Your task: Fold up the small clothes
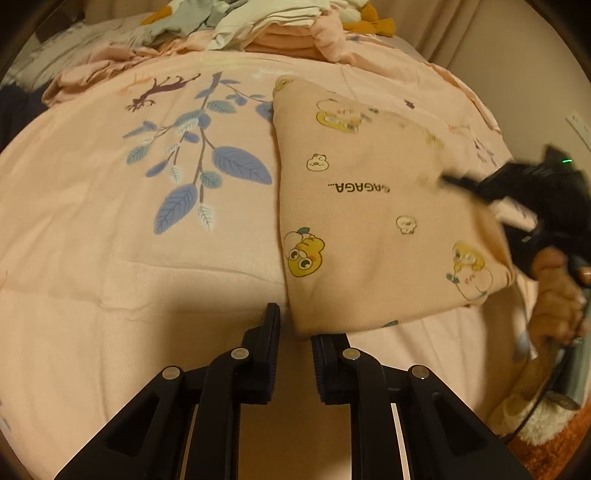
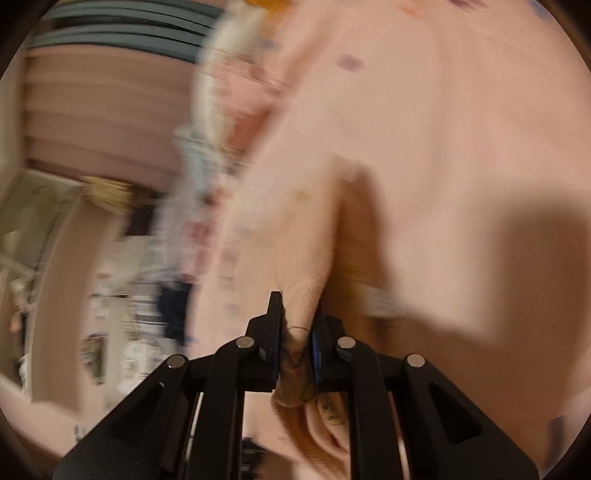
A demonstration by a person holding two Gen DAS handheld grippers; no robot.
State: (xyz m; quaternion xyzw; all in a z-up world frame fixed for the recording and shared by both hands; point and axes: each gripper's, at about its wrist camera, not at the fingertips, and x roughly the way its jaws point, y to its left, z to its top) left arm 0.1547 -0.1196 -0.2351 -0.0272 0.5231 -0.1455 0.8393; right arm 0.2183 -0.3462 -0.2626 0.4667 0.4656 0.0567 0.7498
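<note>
Bed (image 1: 110, 266) filling the left wrist view, spread with a peach sheet (image 1: 92, 206) printed with blue leaves and a dark animal figure. Heap of clothes (image 1: 266, 29) along the far edge: white, pale blue, peach and mustard pieces piled loosely. Right of centre on the sheet, a folded peach garment (image 1: 369, 221), flat, printed with yellow cartoon figures, small white faces and a line of dark letters; near corner reaching down to the left claw (image 1: 295, 332). Left claw low at the frame bottom, fingers narrowly apart, the garment's corner just at the gap by the right finger; whether the pads press it, cannot tell. Right claw (image 1: 448, 181) coming in from the right edge, blurred, its tip over the garment's right side, held by a hand (image 1: 557, 306) with a cable trailing below. Right wrist view heavily smeared: peach cloth across most of it, a raised fold of the garment (image 2: 310, 236) running down into the right claw (image 2: 297, 314), clamped between both pads, more cloth bunched beneath the fingers. Left of that, blurred furniture and striped shapes, not readable. Small green light on the right device.
</note>
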